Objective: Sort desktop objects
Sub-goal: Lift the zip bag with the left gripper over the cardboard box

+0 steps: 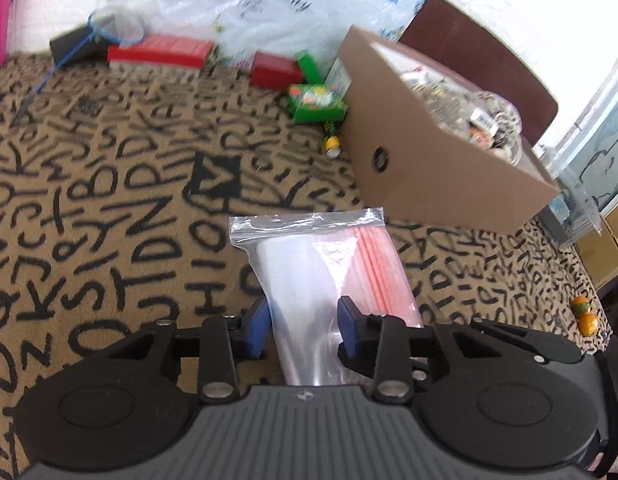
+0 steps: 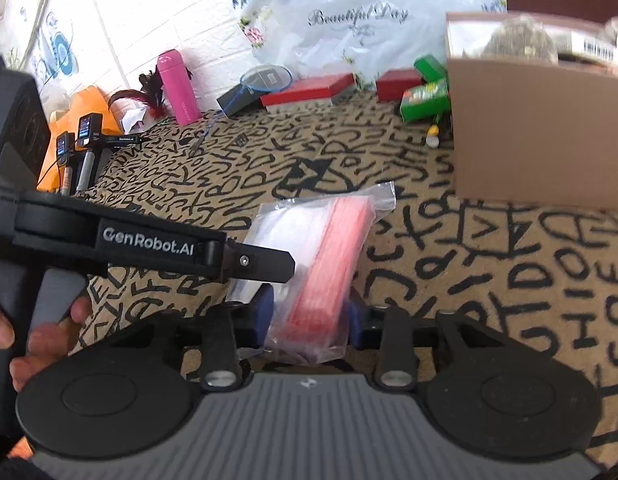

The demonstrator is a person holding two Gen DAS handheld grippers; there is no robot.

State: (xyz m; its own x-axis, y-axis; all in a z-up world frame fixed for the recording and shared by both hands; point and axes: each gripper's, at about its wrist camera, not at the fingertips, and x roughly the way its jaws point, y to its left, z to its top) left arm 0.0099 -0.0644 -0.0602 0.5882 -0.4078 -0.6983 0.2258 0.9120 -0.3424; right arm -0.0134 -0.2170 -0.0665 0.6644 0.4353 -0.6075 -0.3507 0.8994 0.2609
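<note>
Clear plastic zip bag (image 1: 325, 276), holding a pink stack and a pale sheet, is lying on the letter-printed cloth of the worktop (image 1: 109, 200), with both hand-held grippers closing narrowly on its near end: the left hand-held gripper (image 1: 303, 326) is pressing its blue pads against the clear half, and the right hand-held gripper (image 2: 309, 316) is squeezing the pink half. A brown cardboard box (image 1: 441, 168) full of small items is standing just beyond the bag to the right, while green boxes (image 1: 317, 100), red boxes (image 1: 161, 52) and a white printed plastic bag (image 1: 261, 8) are sitting farther back by the wall.
</note>
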